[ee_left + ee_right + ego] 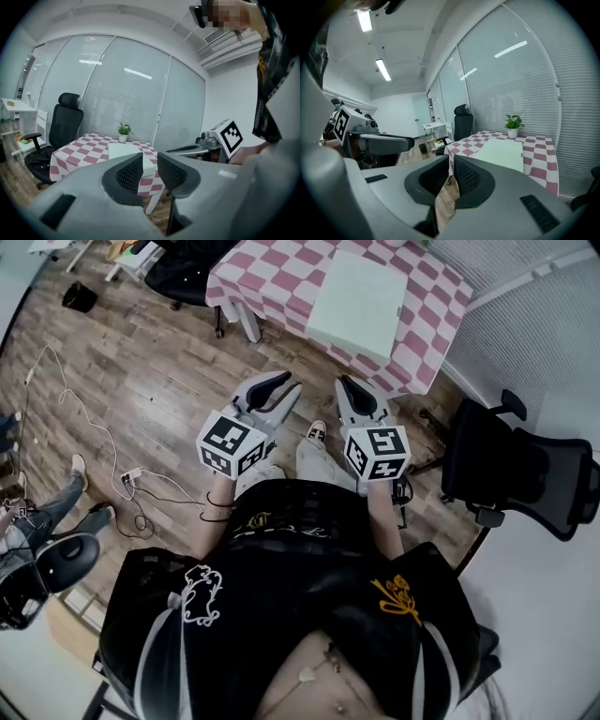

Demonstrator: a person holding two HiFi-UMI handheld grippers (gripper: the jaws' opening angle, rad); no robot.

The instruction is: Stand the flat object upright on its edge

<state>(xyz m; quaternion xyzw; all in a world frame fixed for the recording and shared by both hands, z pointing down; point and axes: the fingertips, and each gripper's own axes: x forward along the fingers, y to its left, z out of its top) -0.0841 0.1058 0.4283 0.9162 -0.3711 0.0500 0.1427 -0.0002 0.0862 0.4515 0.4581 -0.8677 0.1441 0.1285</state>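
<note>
The wooden floor (141, 381) takes up most of the head view, with a wall of blinded glass (117, 93) on the far side of the room. The table (272, 287) stands far from the person, under a pink-and-white checked cloth. One black office chair (525, 474) is at the right, near the table's right corner. A second chair (58, 136) is at the table's far left side.

The flat object (358, 298), a pale green slab, lies flat on the right part of the cloth. Nothing rests on it.

Both grippers hang near the person's body, well apart from the table, with open floor between them and the table's near edge. The left gripper (150, 161) has its jaws a narrow gap apart with nothing between them. The right gripper (451, 161) has its jaws closed together on nothing.

A second person (47, 521) sits at the far left edge. Loose cables (103, 456) trail over the floor on the left. A small potted plant (123, 131) stands on the far side of the table, beyond the slab.
</note>
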